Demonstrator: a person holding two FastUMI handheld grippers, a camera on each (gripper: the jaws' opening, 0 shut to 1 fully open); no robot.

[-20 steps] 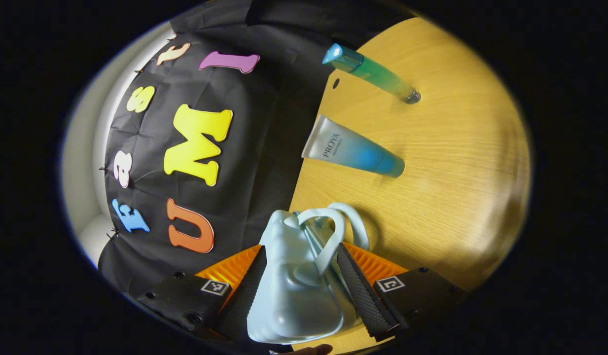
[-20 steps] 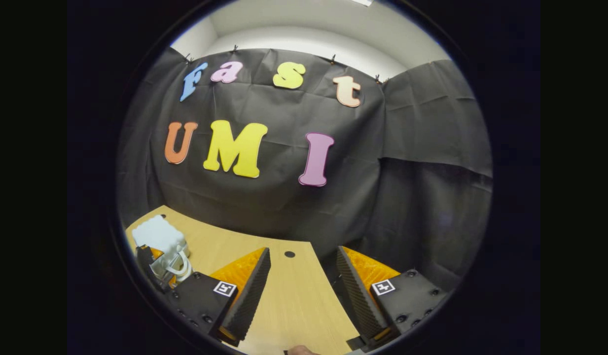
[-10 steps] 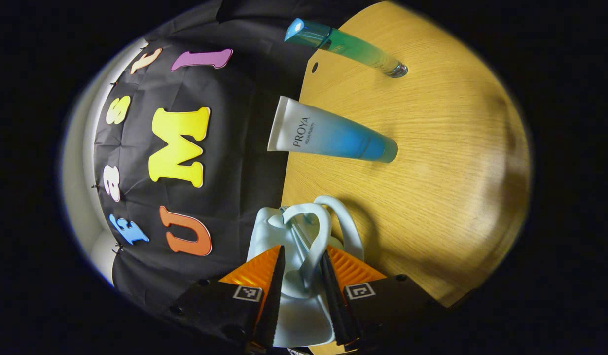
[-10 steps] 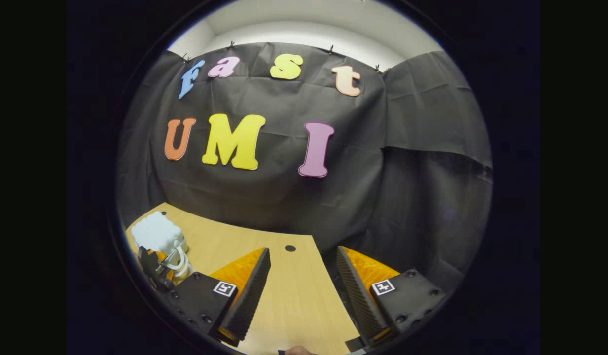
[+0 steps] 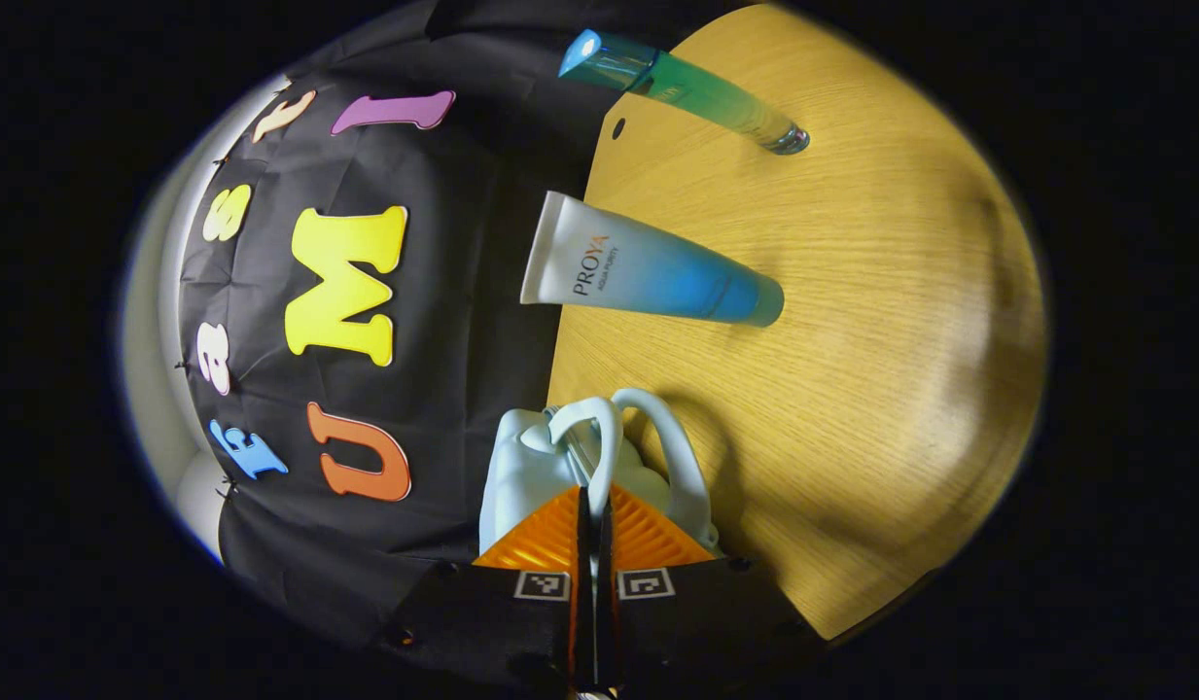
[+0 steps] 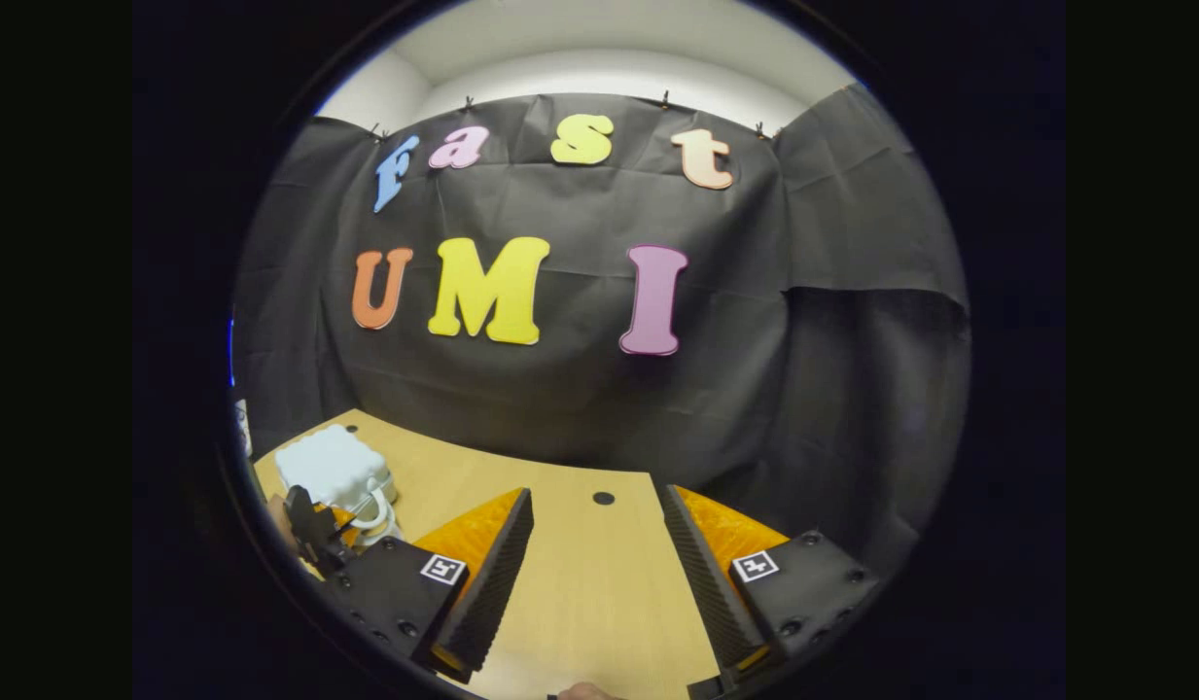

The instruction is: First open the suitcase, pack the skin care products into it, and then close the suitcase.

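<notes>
l gripper (image 5: 591, 544) clamped on suitcase handle (image 5: 599, 442)

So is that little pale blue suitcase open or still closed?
Closed, it seems: the suitcase shows no gap or inside. The left gripper has its jaws pinched on one handle.

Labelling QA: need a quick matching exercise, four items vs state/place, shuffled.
Items:
1. left claw
2. right claw
3. white-to-blue tube
4. green bottle

States:
A. open, nothing between its fingers
B. on the table, nearer the suitcase
C. shut on the suitcase handle
D. on the table, farthest from the suitcase

Pairs: 1-C, 2-A, 3-B, 4-D
</notes>
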